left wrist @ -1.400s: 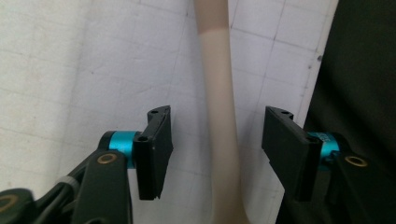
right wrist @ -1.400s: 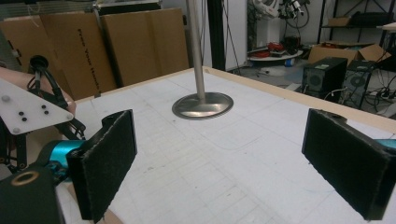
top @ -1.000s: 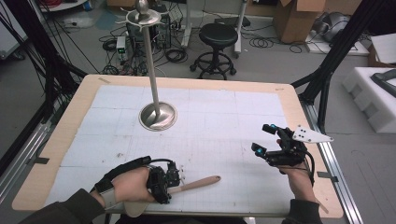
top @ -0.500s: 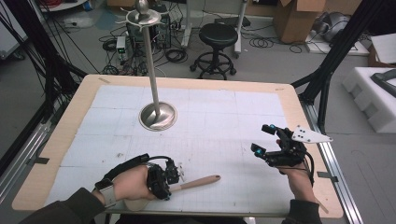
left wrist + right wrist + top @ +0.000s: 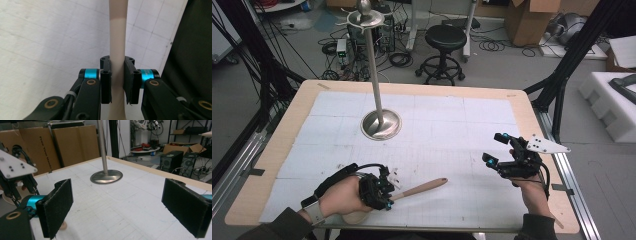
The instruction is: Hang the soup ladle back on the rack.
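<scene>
We have our left gripper [image 5: 388,192] clamped on the handle of a wooden utensil [image 5: 421,188] near the front edge of the worktop [image 5: 272,155]; its jaws have just been closing, and in the left gripper view the pads [image 5: 106,80] press the pale shaft [image 5: 117,42] from both sides. The utensil's long axis runs away from that gripper, rightward and slightly toward the far side, with its free rounded end pointing toward our right gripper [image 5: 497,150]. The right gripper hovers well apart at the right side, jaws spread wide with nothing between them. The metal stand [image 5: 381,122] rises beyond, nearer to our left gripper, so we judge any carry there falls to that hand. The utensil's working end is hidden under our left hand [image 5: 343,197], so we cannot tell what kind it is.
</scene>
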A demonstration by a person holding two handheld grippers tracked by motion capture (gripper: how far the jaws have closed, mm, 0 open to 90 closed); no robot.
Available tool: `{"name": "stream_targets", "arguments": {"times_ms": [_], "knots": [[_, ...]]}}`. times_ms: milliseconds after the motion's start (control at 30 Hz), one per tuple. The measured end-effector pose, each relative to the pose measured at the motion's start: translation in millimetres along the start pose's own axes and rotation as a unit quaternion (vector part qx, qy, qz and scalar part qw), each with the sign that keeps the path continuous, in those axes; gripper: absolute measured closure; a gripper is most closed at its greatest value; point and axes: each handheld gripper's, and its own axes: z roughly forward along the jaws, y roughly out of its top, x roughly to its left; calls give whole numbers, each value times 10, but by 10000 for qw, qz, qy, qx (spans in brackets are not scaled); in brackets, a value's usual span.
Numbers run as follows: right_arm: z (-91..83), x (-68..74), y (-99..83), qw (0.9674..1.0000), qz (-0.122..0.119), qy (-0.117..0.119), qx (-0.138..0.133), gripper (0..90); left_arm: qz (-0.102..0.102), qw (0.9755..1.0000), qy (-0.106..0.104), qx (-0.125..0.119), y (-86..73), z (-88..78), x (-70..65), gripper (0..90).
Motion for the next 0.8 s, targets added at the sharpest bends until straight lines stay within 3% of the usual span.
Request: {"name": "stream_targets", "arguments": {"times_ms": [133,400,600,800], "knots": [[1,2,0,10000,7,-8,5,92,-134,9993,13,-363,-74,-105,46,778],[15,7,-2,10000,23,-3,40,92,-236,9943,30,-1039,-193,-288,113,778],[1,1,1,10000,25,-31,1,92,-409,9858,96,-1624,-236,-392,152,778],[6,-7,-1,10000,11,-25,2,92,-580,9748,109,-2152,-283,-433,195,778]]}}
